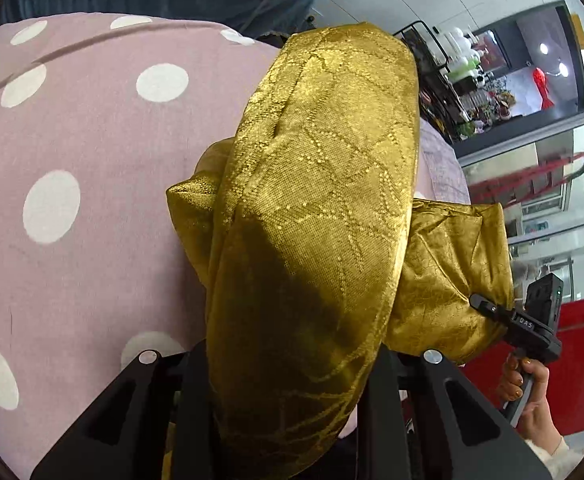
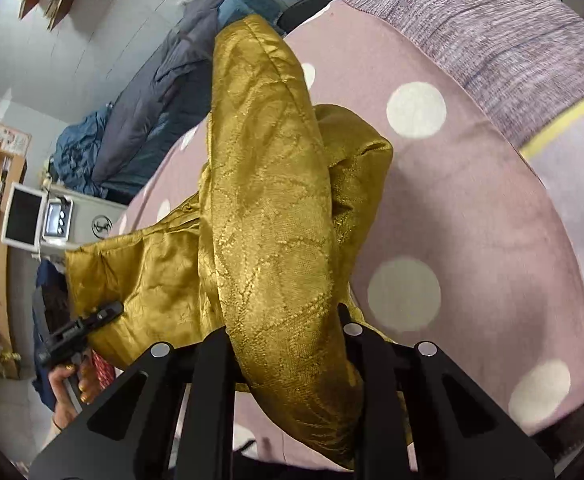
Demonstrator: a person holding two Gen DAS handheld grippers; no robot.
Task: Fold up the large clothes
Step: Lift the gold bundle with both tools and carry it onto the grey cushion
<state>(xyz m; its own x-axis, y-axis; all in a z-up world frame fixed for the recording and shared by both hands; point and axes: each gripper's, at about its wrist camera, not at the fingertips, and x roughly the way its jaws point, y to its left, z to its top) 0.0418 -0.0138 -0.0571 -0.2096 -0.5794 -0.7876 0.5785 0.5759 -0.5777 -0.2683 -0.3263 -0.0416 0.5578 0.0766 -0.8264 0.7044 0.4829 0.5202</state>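
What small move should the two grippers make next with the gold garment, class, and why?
Probably lower both grippers together toward the pink dotted bedspread. The left gripper and right gripper each pinch a bunched part of the gold garment, which hangs draped above the bed. Laying it down would likely let the fold settle flat.
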